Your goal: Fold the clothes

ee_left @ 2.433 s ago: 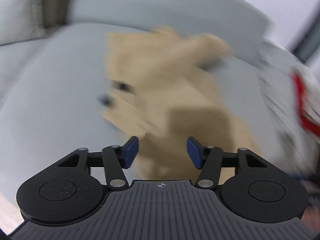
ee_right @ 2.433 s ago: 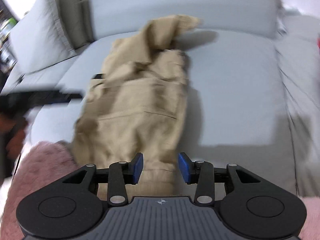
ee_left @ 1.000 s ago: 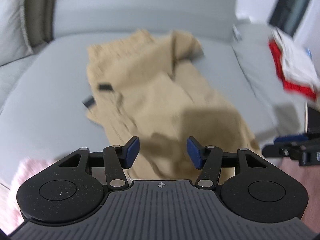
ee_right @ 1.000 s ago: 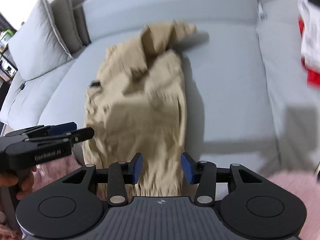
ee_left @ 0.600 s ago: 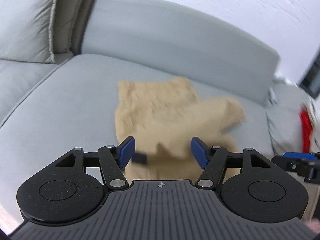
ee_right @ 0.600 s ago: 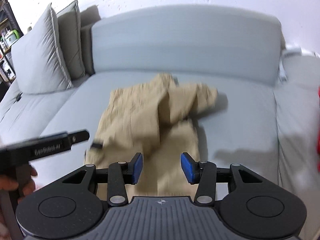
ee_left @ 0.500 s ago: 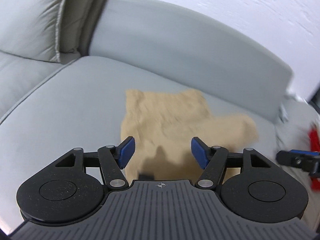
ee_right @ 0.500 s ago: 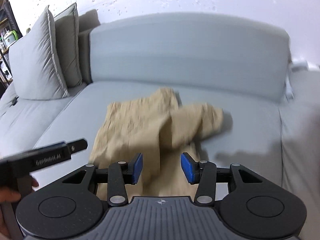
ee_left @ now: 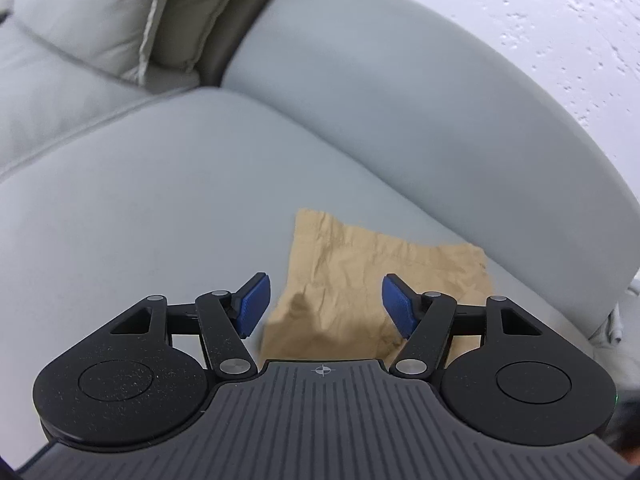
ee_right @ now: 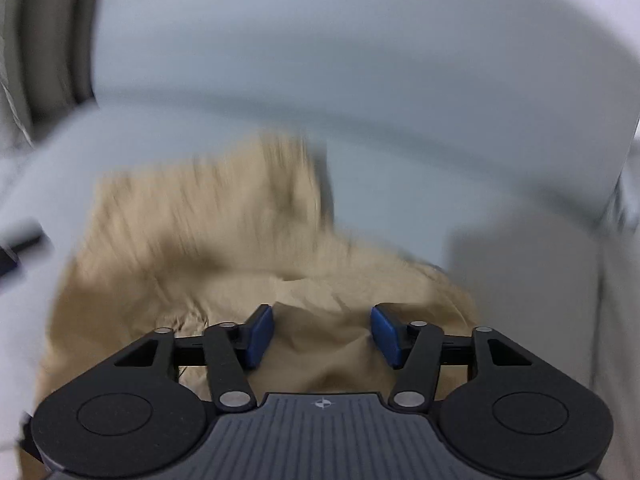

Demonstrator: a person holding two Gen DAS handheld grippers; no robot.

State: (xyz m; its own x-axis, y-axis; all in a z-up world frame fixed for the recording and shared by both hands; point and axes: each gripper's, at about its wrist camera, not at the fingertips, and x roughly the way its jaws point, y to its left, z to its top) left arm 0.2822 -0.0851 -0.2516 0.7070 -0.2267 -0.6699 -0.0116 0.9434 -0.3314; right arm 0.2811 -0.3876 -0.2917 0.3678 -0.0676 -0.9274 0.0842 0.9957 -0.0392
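Observation:
Tan trousers [ee_left: 372,276] lie crumpled on the grey sofa seat [ee_left: 160,208]. In the left wrist view only their far end shows, just ahead of my left gripper [ee_left: 324,304], which is open and empty above the cloth. In the right wrist view the trousers [ee_right: 208,248] fill the middle, blurred by motion. My right gripper [ee_right: 322,334] is open and empty, close over a raised fold of the cloth.
The sofa backrest [ee_left: 420,92] runs behind the seat. Grey cushions [ee_left: 120,12] lean at the back left. A dark object [ee_right: 16,250] shows at the left edge of the right wrist view. A seam separates the adjacent seat [ee_right: 616,280] on the right.
Both grippers have moved forward and lower toward the far end of the trousers. Both stay open. The right view is now blurred by motion.

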